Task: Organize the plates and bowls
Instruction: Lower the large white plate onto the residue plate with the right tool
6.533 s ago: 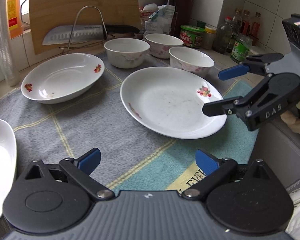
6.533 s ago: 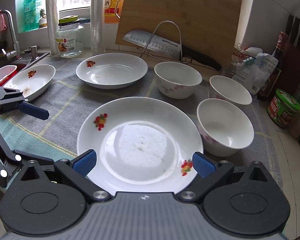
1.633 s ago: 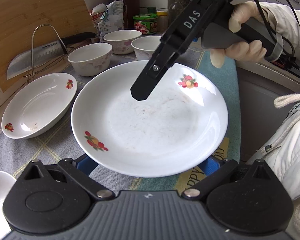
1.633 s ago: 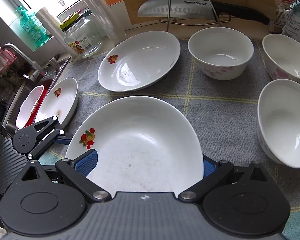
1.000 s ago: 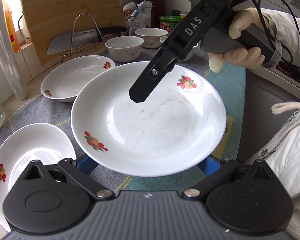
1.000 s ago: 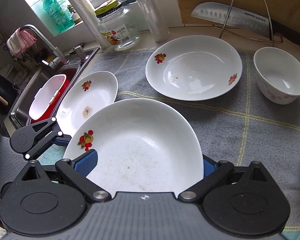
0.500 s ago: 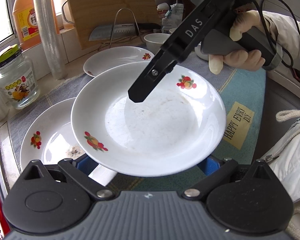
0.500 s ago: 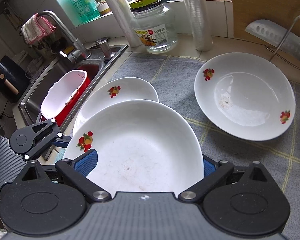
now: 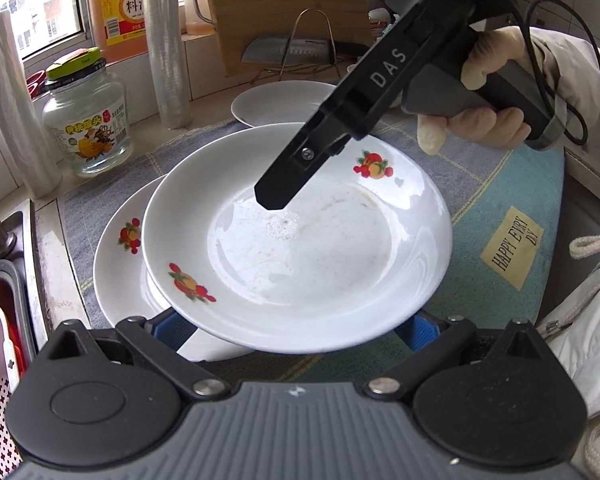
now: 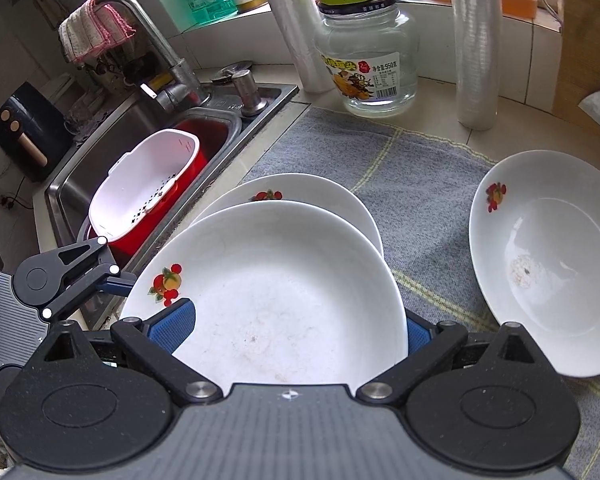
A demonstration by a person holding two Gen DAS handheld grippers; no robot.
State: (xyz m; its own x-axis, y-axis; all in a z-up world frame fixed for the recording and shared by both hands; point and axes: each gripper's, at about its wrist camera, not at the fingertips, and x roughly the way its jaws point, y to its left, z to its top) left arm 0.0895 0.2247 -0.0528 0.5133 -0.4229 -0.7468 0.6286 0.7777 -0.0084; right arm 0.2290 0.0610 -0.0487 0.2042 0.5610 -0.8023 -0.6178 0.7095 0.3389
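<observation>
A white plate with fruit prints (image 9: pixel 300 240) (image 10: pixel 284 292) hangs in the air, carried between both grippers. My left gripper (image 9: pixel 296 326) is open, and both blue pads lie under the plate's near rim. My right gripper (image 10: pixel 292 328) also stands wide; its left pad (image 10: pixel 172 324) lies on top of the plate and its right pad is hidden behind the rim. In the left wrist view, its upper finger (image 9: pixel 284 184) reaches over the plate's middle. Just below lies a second matching plate (image 9: pixel 116 264) (image 10: pixel 300 190) on the grey mat. A third plate (image 10: pixel 548 272) (image 9: pixel 276 104) sits farther right.
The steel sink (image 10: pixel 112 148) with a white strainer basket (image 10: pixel 140 192) in a red tub lies left of the mat. A glass jar (image 10: pixel 368 60), rolls of film (image 10: pixel 476 48) and a cutting board (image 9: pixel 276 4) line the back. A gloved hand (image 9: pixel 496 92) holds the right gripper.
Both grippers have carried the plate leftward across the mat, from the bowls towards the sink. It now hangs right over the plate next to the sink.
</observation>
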